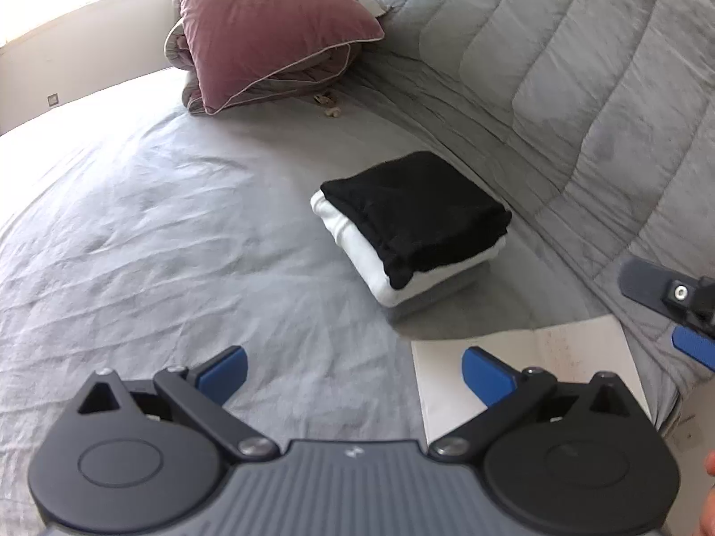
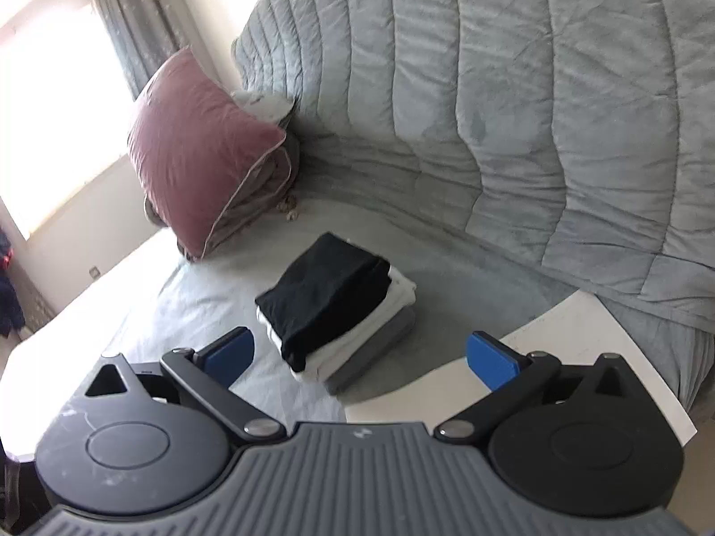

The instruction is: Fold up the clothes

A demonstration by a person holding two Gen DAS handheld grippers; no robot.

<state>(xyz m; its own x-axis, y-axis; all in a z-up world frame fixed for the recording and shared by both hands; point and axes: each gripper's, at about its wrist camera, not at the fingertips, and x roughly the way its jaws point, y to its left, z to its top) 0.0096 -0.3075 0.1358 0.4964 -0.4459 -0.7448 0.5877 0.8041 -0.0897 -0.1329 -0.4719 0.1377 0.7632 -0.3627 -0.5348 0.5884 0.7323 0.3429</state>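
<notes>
A stack of folded clothes lies on the grey bed sheet (image 1: 156, 232): a black garment (image 1: 415, 205) on top, a white one (image 1: 357, 245) under it and a grey one (image 1: 429, 297) at the bottom. The right wrist view shows the same stack, black garment (image 2: 326, 295) uppermost. My left gripper (image 1: 355, 373) is open and empty, hovering near the sheet, short of the stack. My right gripper (image 2: 359, 355) is open and empty too, just in front of the stack; it shows at the right edge of the left wrist view (image 1: 670, 312).
A white flat board (image 1: 527, 375) lies on the bed to the right of the stack, also in the right view (image 2: 581, 335). A pink pillow (image 1: 268, 27) leans at the far end. A quilted grey blanket (image 2: 514, 111) rises behind. A hand (image 1: 708, 491) shows at right.
</notes>
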